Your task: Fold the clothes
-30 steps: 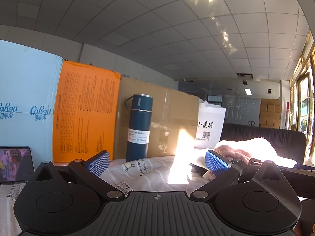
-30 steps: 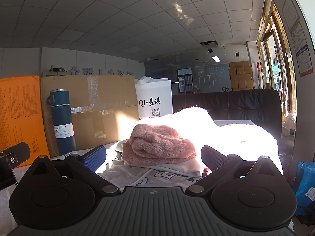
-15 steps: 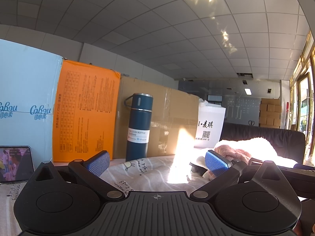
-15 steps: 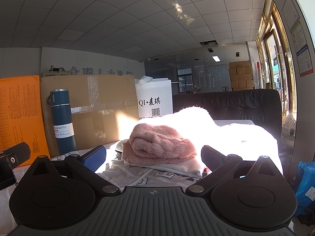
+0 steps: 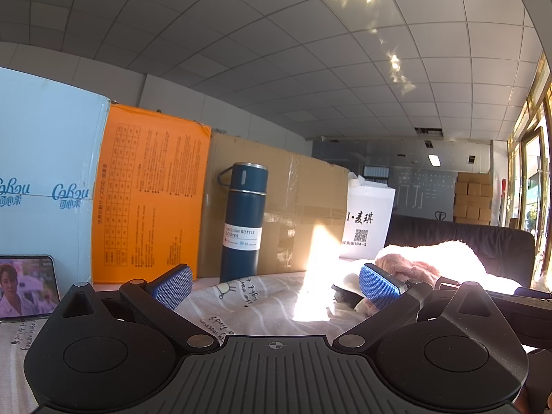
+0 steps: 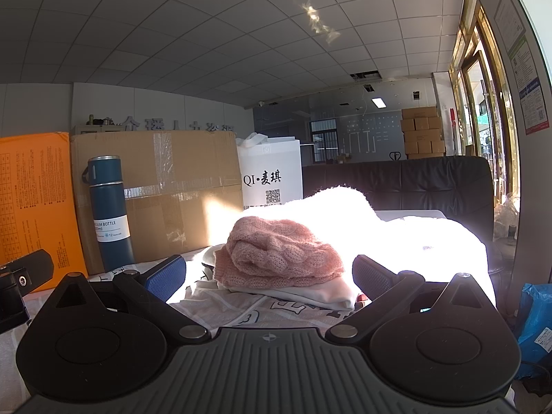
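While both spread wide, right claw point(image 6: 267, 277) faces pink sweater point(image 6: 276, 252), left claw point(image 5: 274, 286) empty

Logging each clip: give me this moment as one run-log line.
left gripper: open, empty | right gripper: open, empty | pink knit sweater: folded atop pile | phase: idle, no garment grasped

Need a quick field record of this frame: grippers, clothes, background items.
left gripper: open, empty, above printed grey cloth
right gripper: open, empty, facing the pile
pink knit sweater: folded, on top of a cream garment
white fluffy garment: heaped behind the sweater, overexposed in sun
printed white shirt: lying flat in front of the pile
blue vacuum bottle: upright, in front of cardboard box
phone: propped at far left, screen on
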A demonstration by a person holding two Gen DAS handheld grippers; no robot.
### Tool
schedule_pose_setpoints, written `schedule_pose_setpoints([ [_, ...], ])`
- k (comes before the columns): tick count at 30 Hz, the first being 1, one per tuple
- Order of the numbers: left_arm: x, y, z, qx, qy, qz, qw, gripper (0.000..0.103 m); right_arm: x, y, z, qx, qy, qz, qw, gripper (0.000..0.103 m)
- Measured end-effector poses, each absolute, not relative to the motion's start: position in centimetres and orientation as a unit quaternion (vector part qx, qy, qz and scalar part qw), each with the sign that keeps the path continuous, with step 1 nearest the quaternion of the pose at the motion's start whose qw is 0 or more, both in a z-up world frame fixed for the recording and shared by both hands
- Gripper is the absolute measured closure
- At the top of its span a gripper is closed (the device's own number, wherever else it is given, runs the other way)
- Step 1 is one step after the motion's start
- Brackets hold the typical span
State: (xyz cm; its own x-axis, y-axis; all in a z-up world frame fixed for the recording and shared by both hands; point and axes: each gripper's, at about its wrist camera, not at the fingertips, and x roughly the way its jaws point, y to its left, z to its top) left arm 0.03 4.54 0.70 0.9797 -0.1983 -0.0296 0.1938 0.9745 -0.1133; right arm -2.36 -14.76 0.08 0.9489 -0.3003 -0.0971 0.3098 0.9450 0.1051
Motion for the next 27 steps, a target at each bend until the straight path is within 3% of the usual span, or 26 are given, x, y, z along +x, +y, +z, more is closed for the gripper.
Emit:
schedule_pose_setpoints([
  [27, 0.08, 4.62, 0.77, -0.056, 0.022, -0.1, 0.993, 0.0, -2.16, -14.76, 0.09, 0.058, 0.045, -0.152, 0.986, 0.0],
])
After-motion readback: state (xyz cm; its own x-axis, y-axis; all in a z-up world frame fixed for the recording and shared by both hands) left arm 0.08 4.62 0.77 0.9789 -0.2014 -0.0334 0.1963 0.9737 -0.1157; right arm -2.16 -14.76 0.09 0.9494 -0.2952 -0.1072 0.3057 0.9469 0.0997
